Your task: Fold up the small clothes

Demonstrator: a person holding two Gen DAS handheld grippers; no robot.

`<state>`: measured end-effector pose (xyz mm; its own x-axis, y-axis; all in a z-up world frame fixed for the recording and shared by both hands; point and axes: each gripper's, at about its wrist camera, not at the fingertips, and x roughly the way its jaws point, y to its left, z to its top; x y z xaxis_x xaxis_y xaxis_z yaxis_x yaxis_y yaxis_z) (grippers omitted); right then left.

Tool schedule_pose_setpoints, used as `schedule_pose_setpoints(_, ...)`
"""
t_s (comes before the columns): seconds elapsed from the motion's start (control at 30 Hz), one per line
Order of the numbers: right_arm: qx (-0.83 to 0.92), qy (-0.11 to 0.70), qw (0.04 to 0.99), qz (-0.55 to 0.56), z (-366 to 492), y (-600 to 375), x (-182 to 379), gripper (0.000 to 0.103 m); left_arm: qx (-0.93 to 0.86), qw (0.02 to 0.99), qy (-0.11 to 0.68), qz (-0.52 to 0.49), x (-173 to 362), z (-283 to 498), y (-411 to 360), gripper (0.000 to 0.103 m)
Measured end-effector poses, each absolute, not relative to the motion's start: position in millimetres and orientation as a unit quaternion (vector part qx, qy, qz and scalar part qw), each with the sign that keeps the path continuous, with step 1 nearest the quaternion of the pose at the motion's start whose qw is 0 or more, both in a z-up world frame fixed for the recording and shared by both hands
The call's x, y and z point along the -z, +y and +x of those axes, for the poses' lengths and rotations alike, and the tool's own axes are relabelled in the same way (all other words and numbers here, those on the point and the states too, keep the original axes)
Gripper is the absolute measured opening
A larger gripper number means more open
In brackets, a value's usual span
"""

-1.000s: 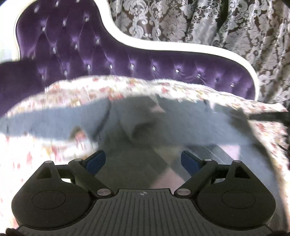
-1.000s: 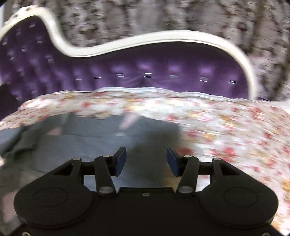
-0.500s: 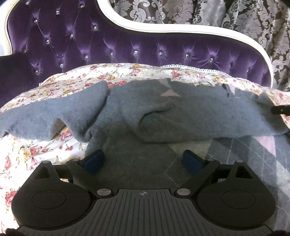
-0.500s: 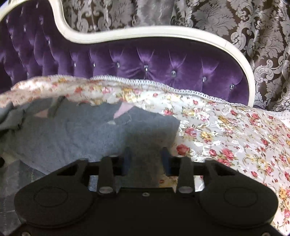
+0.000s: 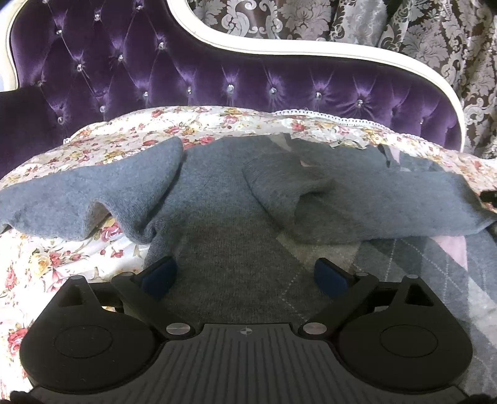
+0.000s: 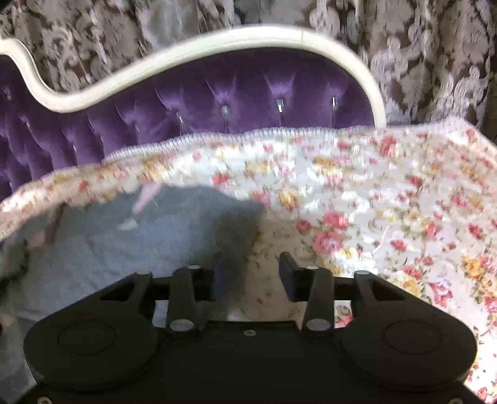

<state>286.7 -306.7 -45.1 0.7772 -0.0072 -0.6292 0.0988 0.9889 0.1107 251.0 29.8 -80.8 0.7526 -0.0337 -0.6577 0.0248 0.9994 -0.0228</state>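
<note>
A small grey knit sweater [image 5: 223, 199] with a pale argyle pattern lies spread on a floral sheet [image 5: 62, 258]. One sleeve [image 5: 84, 192] runs off to the left, rumpled. The other sleeve [image 5: 366, 205] lies folded across the body to the right. My left gripper [image 5: 245, 275] is open wide, low over the sweater's body, holding nothing. In the right wrist view the sweater's right edge [image 6: 149, 236] sits left of centre. My right gripper [image 6: 253, 275] is open and empty, over the sweater's edge and the sheet [image 6: 388, 217].
A purple tufted sofa back [image 5: 217, 71] with a white frame [image 5: 279, 49] rises just behind the sheet. Patterned grey curtains [image 5: 419, 28] hang behind it. The floral sheet stretches wide to the right of the sweater in the right wrist view.
My right gripper opened from nearly shut and moved right, off the sweater toward its edge. My left gripper stayed open and the sweater settled flat; the view sharpened.
</note>
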Motion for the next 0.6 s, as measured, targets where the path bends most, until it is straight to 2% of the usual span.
schedule_pose_setpoints(0.07, 0.01, 0.316, 0.947, 0.059, 279.3, -293.7, 35.7, 0.052, 0.013, 0.935, 0.354, -0.006, 74.9, 250.5, 29.5, 0.095)
schedule_pose_setpoints(0.13, -0.014, 0.307, 0.949, 0.065, 275.1, -276.6, 29.3, 0.062, 0.007, 0.937, 0.349, -0.001, 67.4, 250.1, 27.1, 0.095)
schedule_pose_setpoints(0.3, -0.049, 0.324, 0.943, 0.064, 273.6, -238.9, 35.2, 0.063, 0.01, 0.944, 0.33, 0.032, 49.9, 260.8, 12.5, 0.095)
schedule_pose_setpoints(0.47, -0.039, 0.349, 0.935, 0.056, 273.5, -221.6, 65.0, 0.063, -0.002, 0.942, 0.328, 0.066, 53.3, 284.1, -3.6, 0.094)
schedule_pose_setpoints(0.6, -0.029, 0.329, 0.944, 0.013, 264.4, -209.7, 70.0, 0.067, -0.011, 0.94, 0.336, 0.064, 60.1, 298.9, -6.1, 0.091)
